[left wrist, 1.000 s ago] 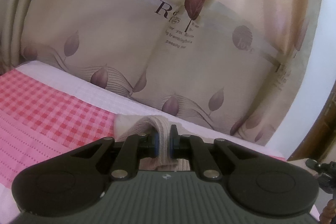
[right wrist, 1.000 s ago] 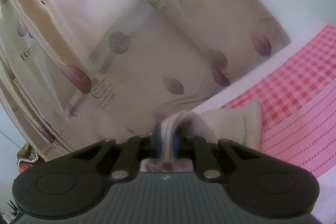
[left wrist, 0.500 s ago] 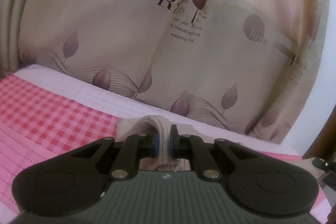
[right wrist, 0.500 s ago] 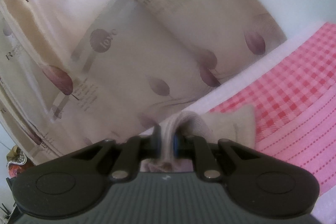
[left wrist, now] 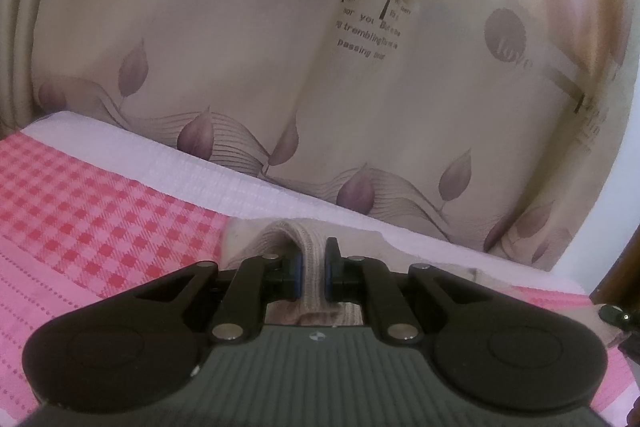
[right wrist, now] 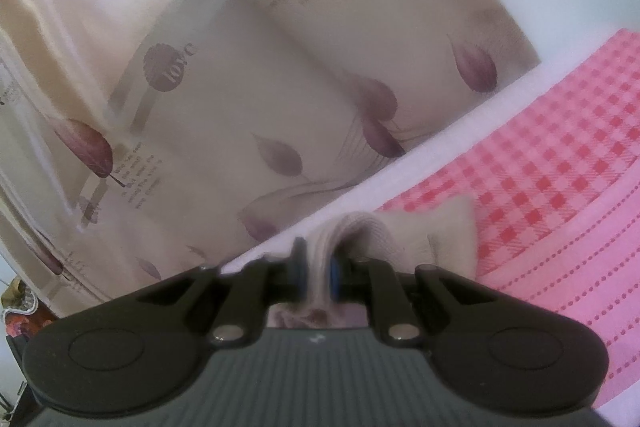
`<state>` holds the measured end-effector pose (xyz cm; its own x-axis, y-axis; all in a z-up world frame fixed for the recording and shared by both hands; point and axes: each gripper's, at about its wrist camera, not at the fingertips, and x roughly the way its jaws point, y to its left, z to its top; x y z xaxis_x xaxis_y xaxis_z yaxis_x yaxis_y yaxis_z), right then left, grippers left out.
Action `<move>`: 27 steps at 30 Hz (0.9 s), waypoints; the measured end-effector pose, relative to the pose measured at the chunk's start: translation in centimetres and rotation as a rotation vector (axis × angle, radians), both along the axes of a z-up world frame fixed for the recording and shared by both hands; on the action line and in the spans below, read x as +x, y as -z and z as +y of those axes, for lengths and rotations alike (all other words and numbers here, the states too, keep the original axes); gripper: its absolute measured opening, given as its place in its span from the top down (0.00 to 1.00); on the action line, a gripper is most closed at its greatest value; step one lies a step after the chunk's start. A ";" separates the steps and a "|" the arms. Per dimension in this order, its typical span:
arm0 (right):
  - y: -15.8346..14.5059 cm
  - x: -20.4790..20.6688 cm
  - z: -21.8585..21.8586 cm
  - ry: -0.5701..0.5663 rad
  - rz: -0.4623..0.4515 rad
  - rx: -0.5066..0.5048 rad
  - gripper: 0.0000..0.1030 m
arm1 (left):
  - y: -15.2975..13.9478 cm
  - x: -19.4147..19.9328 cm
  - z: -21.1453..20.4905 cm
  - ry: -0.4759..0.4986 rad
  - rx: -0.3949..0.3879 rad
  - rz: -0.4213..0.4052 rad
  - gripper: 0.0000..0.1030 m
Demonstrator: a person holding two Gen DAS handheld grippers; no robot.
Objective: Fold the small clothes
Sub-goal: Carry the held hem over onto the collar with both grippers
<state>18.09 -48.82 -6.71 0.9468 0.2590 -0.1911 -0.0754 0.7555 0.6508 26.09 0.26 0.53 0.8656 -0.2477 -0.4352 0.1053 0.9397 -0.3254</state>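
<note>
Pink checked bedspread (left wrist: 100, 219), beige garment (left wrist: 312, 259) crosswise.

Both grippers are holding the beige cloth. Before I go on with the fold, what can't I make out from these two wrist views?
- Beige ribbed knit garment: in both views its lower part lies behind the black gripper bodies, so its kind and shape are unknown.
- Left gripper, right gripper: how deep each bite goes is hidden.
- Right view: the leaf-print curtain is blurred.
- Pink checked bedcover: cut off by the frame edges.
</note>
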 end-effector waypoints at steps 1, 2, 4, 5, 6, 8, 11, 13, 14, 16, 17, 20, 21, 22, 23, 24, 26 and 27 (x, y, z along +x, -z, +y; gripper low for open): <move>0.1 0.2 0.0 0.007 0.030 0.008 0.88 | 0.1 0.1 0.0 -0.002 0.000 0.003 0.89; 0.2 0.4 -0.1 0.006 0.033 0.009 0.88 | 0.3 0.3 -0.1 -0.002 0.001 0.005 0.89; 0.5 0.7 -0.2 0.008 0.044 0.008 0.88 | 0.6 0.7 -0.1 -0.007 0.004 0.011 0.88; 0.6 0.9 -0.2 0.007 0.047 0.010 0.88 | 0.7 0.9 -0.1 -0.008 0.003 0.015 0.88; 0.8 1.1 -0.3 0.008 0.050 0.014 0.88 | 0.9 1.1 -0.1 -0.010 0.002 0.019 0.88; 1.1 1.4 -0.5 0.005 0.053 0.016 0.88 | 1.1 1.5 -0.2 -0.014 0.003 0.025 0.88; 1.5 1.9 -0.7 0.005 0.058 0.016 0.88 | 1.4 2.0 -0.4 -0.016 0.007 0.031 0.88; 1.7 2.2 -0.8 0.006 0.060 0.016 0.88 | 1.7 2.2 -0.5 -0.017 0.010 0.034 0.88; 1.9 2.3 -0.8 0.007 0.062 0.017 0.88 | 1.8 2.3 -0.5 -0.019 0.009 0.036 0.88; 2.2 2.6 -0.9 0.008 0.059 0.018 0.88 | 2.0 2.6 -0.5 -0.021 0.006 0.043 0.87; 2.3 2.6 -0.9 0.009 0.059 0.019 0.88 | 2.1 2.7 -0.5 -0.022 0.008 0.045 0.87; 2.6 2.9 -1.0 0.010 0.069 0.021 0.88 | 2.4 3.1 -0.5 -0.022 0.010 0.051 0.87; 2.7 3.0 -1.1 0.011 0.072 0.023 0.88 | 2.5 3.2 -0.5 -0.023 0.012 0.052 0.86; 2.8 3.1 -1.1 0.012 0.074 0.025 0.88 | 2.6 3.3 -0.5 -0.024 0.012 0.054 0.86; 3.0 3.2 -1.1 0.013 0.077 0.027 0.88 | 2.7 3.4 -0.5 -0.024 0.010 0.057 0.86; 3.1 3.3 -1.2 0.015 0.084 0.029 0.88 | 2.8 3.5 -0.4 -0.024 0.008 0.061 0.86; 3.4 3.5 -1.2 0.016 0.091 0.033 0.88 | 3.1 3.8 -0.4 -0.024 0.007 0.067 0.86; 3.5 3.6 -1.3 0.016 0.093 0.035 0.88 | 3.2 3.9 -0.4 -0.026 0.007 0.070 0.86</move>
